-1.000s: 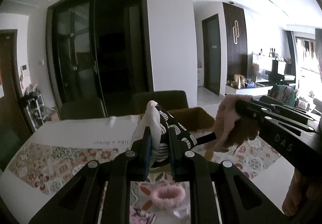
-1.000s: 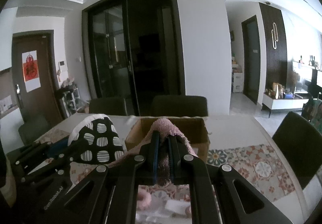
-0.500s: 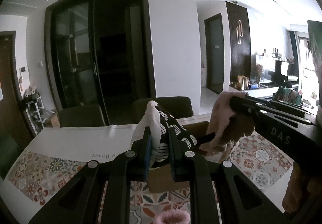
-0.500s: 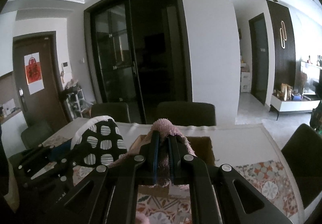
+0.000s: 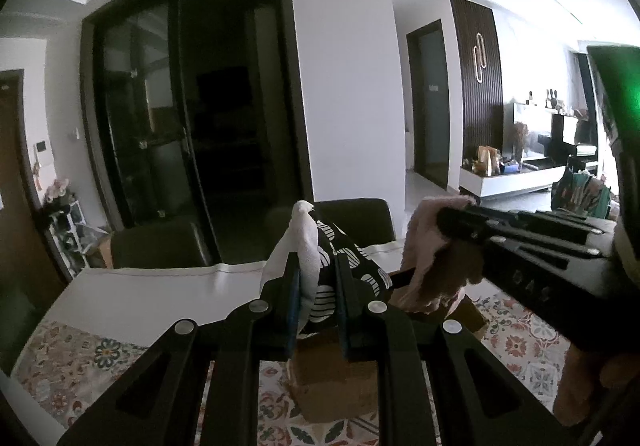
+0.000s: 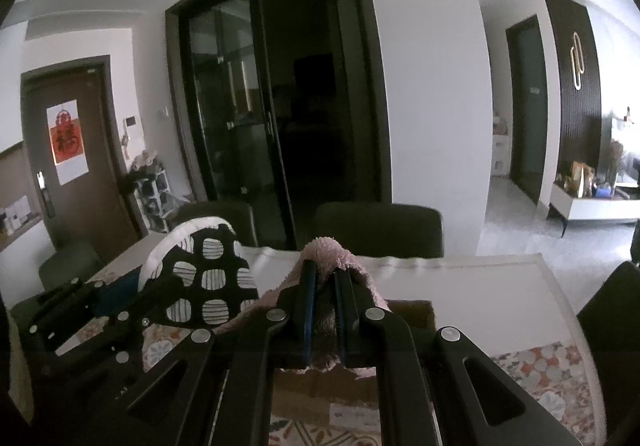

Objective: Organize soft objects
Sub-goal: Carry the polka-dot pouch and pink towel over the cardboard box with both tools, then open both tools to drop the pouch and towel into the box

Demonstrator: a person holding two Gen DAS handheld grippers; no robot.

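My left gripper (image 5: pixel 318 270) is shut on a black-and-white patterned cloth (image 5: pixel 310 246), which sticks up between the fingers. To its right, my right gripper (image 5: pixel 448 219) pinches a pink fluffy towel (image 5: pixel 426 246). In the right wrist view the right gripper (image 6: pixel 325 278) is shut on that pink towel (image 6: pixel 326 250), and the patterned cloth (image 6: pixel 208 282) hangs at its left from the left gripper's fingers (image 6: pixel 132 298). Both cloths hang over an open cardboard box (image 5: pixel 336 378) on the table; the box's far rim (image 6: pixel 412 310) shows just behind the towel.
The table carries a floral patterned mat (image 6: pixel 540 366) and a white runner (image 5: pixel 160 286). Dark chairs (image 6: pixel 380 226) (image 5: pixel 156 246) stand along its far side, another chair (image 6: pixel 612 310) at the right. A person's hand (image 5: pixel 580 378) holds the right gripper.
Both grippers have moved forward across the table with their cloths still pinched. The cardboard box has come under them, and the pink scrunchie has dropped out of view.
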